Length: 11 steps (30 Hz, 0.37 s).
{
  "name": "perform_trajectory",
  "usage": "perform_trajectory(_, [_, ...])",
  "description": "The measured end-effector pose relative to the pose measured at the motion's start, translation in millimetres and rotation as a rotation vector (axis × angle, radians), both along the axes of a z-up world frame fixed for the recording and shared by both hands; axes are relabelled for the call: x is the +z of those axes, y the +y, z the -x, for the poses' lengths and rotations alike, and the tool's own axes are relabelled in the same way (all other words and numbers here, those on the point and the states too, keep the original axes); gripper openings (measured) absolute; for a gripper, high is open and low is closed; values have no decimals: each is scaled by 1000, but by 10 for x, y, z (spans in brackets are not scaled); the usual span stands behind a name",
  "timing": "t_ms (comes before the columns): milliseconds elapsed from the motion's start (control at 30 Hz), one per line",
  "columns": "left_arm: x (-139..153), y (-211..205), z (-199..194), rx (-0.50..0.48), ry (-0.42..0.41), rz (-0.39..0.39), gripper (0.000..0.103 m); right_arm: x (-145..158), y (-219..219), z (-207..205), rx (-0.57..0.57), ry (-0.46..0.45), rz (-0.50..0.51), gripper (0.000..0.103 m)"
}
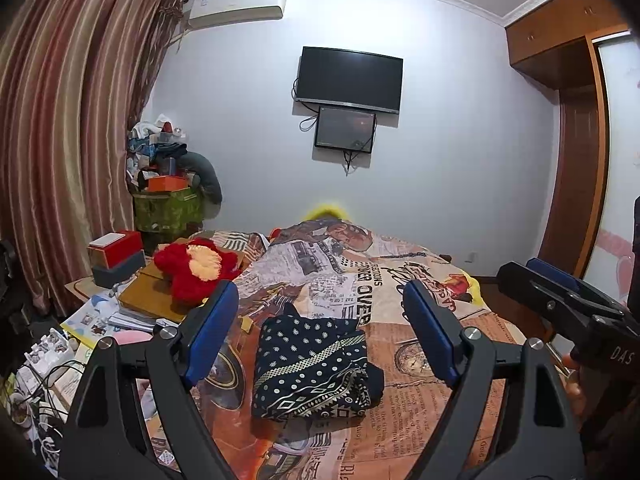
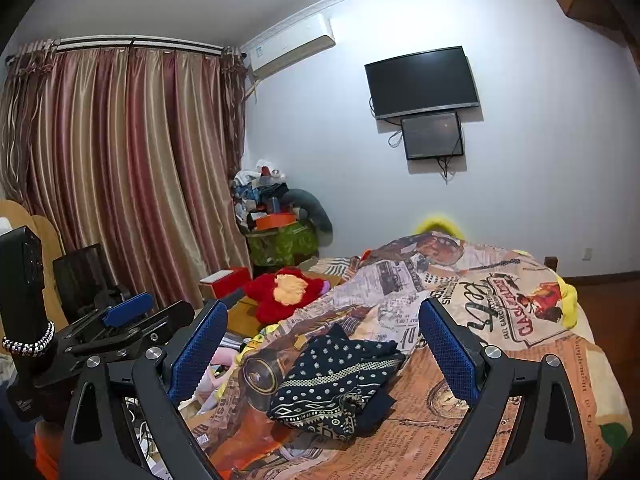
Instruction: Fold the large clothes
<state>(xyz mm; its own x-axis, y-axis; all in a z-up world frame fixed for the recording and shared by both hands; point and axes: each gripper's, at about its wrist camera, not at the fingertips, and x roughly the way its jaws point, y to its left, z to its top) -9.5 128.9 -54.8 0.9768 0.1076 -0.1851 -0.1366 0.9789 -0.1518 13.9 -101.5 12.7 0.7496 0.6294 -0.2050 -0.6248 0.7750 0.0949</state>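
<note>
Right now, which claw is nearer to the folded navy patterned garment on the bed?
Hard to tell; about equal. The left claw is open, pulled back above the garment. The right claw is open too, level with it, slightly to the garment's right.

My right claw (image 2: 322, 344) fills the bottom of the view, its two blue-padded fingers (image 2: 198, 350) spread wide apart with nothing between them. Framed in that gap, at about 6 o'clock from the centre, a dark navy garment (image 2: 334, 386) with white dots and patterned bands lies folded in a loose bundle on the newspaper-print bedspread (image 2: 500, 320). My left claw (image 2: 128, 314) shows at 8 o'clock, off the bed, though whether its jaws are parted I cannot tell. A red plush toy (image 2: 286, 294) sits at 9 o'clock of the garment, well apart. Striped curtains (image 2: 120, 168) hang at 10 o'clock; a dark television (image 2: 422, 82) is mounted at 1 o'clock.
</note>
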Motion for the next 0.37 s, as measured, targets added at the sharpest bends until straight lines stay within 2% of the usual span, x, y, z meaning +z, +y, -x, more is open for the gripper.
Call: perform_trajectory(367, [-1,15,-11,-7,3,2,84,-2,-15,-8,1,1,-1,96])
